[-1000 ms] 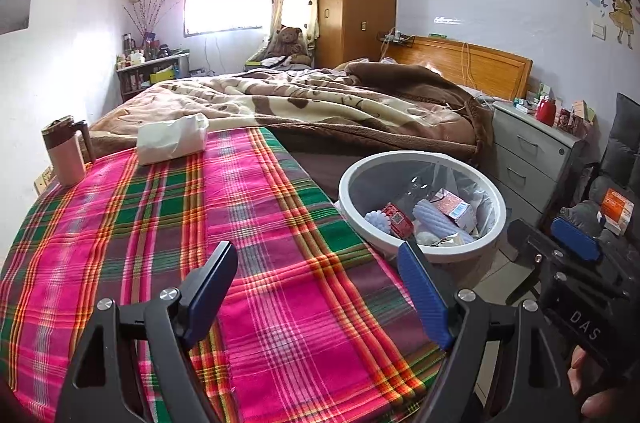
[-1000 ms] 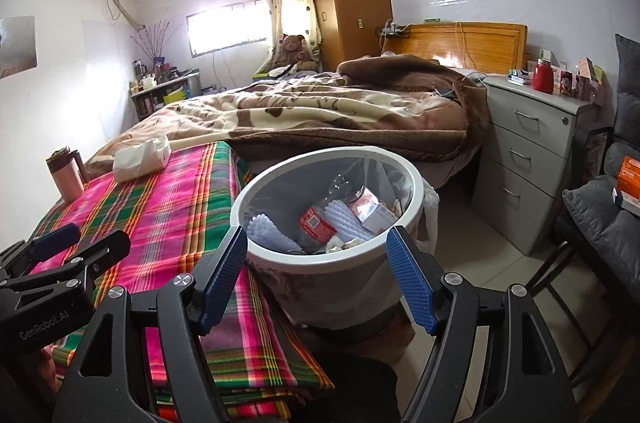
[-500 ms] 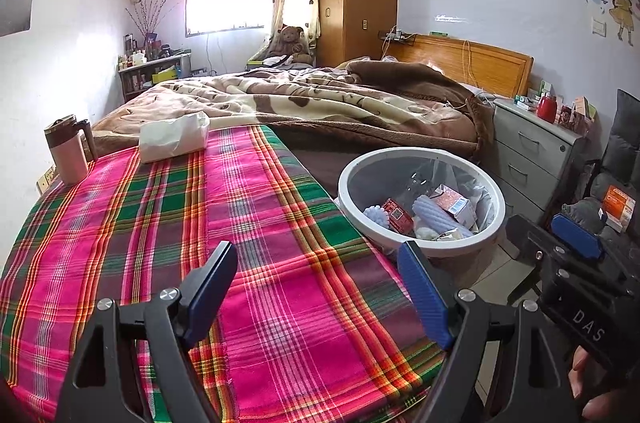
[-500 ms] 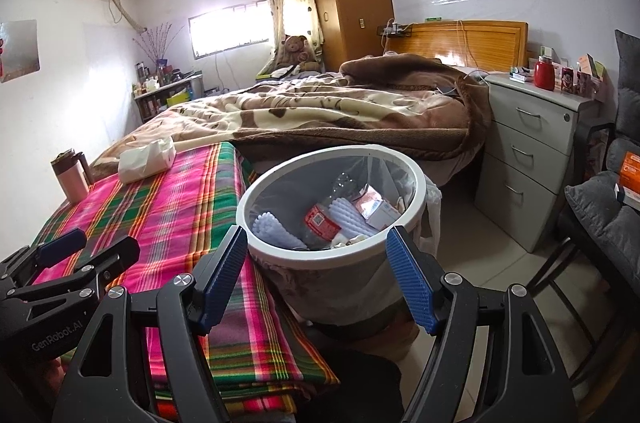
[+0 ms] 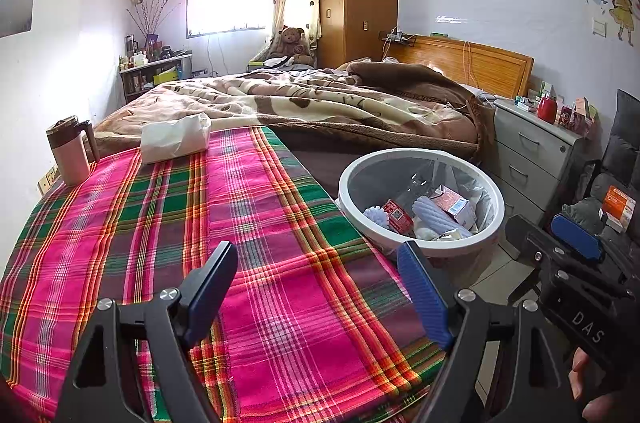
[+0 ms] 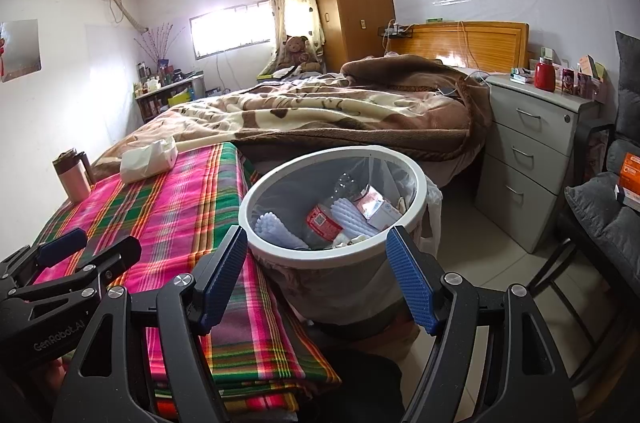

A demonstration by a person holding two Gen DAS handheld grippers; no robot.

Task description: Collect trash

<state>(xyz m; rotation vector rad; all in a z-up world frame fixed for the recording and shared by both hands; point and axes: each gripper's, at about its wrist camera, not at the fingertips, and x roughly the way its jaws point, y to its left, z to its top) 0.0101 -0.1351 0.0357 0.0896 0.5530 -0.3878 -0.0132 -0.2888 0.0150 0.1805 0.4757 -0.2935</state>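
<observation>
Right wrist: bin point(image 6: 256, 195) beyond jaws.

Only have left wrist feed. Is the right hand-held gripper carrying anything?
Observer: No. The right hand-held gripper is open and empty, aimed at the trash bin.
Operator: Bin on the table?
Observer: No. Its grey wall drops below the tabletop, beside the plaid cloth. Its base is hidden.
Operator: Liner fitted?
Observer: Yes. The clear bag liner hangs over the rim outside, on the drawer side.
</observation>
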